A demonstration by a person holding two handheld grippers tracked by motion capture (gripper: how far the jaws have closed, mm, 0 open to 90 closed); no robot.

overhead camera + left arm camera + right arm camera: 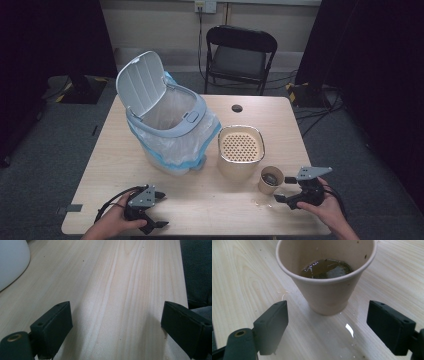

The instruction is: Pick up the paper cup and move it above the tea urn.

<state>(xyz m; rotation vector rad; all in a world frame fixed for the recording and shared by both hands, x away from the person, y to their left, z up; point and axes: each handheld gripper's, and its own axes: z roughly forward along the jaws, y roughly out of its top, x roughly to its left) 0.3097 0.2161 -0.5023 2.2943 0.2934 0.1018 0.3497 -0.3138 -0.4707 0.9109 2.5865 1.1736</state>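
A tan paper cup (270,179) stands upright on the wooden table (210,200), right of centre near the front. It holds dark liquid with a pale lump sunk in it (329,268). My right gripper (285,189) sits low just right of the cup, open. In the right gripper view the cup (327,290) stands a little ahead of the right gripper (328,307), and neither pad touches it. My left gripper (161,210) rests at the front left, open over bare wood. The left gripper (116,315) has nothing between its jaws.
A white bin (170,125) with its lid up and a clear bag liner stands mid-table. A beige container with a perforated insert (240,150) sits beside the cup. Wet drops (348,330) glisten near the cup's base. A black folding chair (240,57) stands beyond the table.
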